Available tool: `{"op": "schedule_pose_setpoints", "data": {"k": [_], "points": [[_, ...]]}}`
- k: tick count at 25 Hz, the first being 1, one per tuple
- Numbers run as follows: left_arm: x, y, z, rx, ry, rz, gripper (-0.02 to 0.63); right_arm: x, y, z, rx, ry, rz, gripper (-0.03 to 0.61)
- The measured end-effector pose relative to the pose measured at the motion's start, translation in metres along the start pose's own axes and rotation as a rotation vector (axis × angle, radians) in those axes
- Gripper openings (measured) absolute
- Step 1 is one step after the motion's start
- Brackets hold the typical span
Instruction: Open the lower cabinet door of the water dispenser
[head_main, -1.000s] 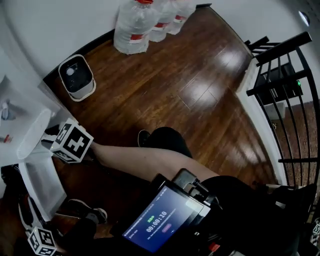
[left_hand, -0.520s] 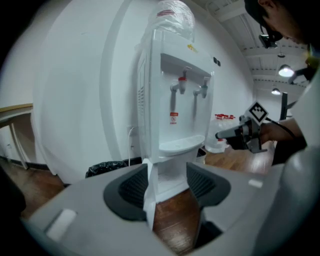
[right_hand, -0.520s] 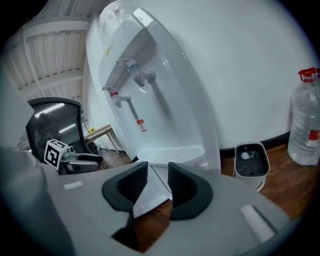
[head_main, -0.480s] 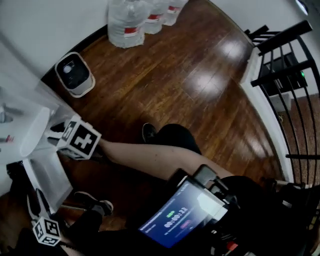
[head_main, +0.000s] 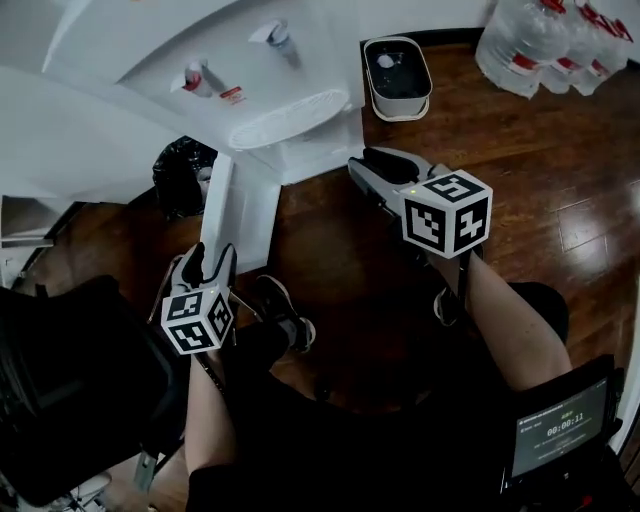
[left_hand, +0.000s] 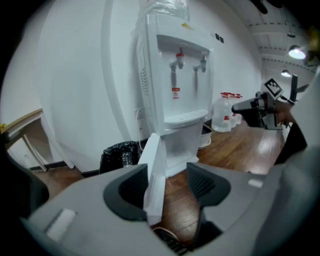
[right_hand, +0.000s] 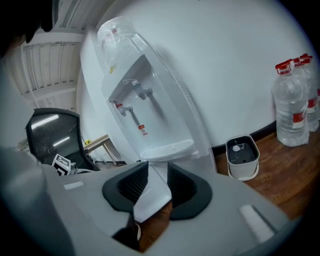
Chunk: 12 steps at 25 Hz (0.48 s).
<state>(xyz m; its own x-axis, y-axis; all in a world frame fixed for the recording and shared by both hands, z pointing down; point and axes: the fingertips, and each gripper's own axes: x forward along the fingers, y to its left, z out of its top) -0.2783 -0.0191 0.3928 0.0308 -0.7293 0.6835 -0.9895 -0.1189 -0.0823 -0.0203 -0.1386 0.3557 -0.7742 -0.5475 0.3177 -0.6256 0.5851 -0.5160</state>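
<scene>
— Looking for door (head_main: 222, 205)? Swung well out from lower front of dispenser (head_main: 240, 65), standing over wood floor (head_main: 540, 150), free edge toward person's legs.
— Left hand-held gripper (head_main: 210, 260)?
— Jaws spread, right at door's free edge. Along jaws: edge in gap, close to pad on view's left, clear of other pad. Cannot tell whether touching. Not pinched.
— Right hand-held gripper (right_hand: 157, 186)?
— Partly spread, pinching nothing. Near dispenser's base on side away from door, pointed at drip tray (head_main: 290, 112) and open cabinet; door visible through gap, farther off.
— Anything round dispenser?
— Black bin bag (head_main: 183, 172) just beside door, by wall. Small white tub (head_main: 397, 75) with dark top on floor at other side. Water bottles (head_main: 540, 40) farther along wall, red labels. Red tap (head_main: 195, 78) and second tap (head_main: 275, 35) above tray. Black chair (head_main: 70, 390) at person's left; lit screen (head_main: 560, 425) at right.
</scene>
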Motion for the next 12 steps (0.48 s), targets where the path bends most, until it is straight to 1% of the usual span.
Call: {"op": "schedule_pose_setpoints", "data": {"k": [3,6,8,10,12], "points": [[-0.008,-0.007,-0.015,-0.005,0.024,0.002,0.261,-0.017,0.011,-0.008,0.019,-0.029,0.006,0.121],[-0.02,-0.006,-0.044,-0.022,0.085,0.016,0.261,-0.032,0.023,-0.016,0.014,-0.058,0.009,0.12],[-0.028,-0.002,-0.069,-0.078,0.133,0.019,0.261,-0.042,0.03,-0.023,0.012,-0.071,0.004,0.118],[-0.03,0.005,-0.095,-0.162,0.169,0.027,0.261,-0.05,0.039,-0.029,0.012,-0.081,0.005,0.117],[-0.022,0.012,-0.117,-0.247,0.172,0.047,0.261,-0.057,0.046,-0.034,0.014,-0.095,0.005,0.115]]}}
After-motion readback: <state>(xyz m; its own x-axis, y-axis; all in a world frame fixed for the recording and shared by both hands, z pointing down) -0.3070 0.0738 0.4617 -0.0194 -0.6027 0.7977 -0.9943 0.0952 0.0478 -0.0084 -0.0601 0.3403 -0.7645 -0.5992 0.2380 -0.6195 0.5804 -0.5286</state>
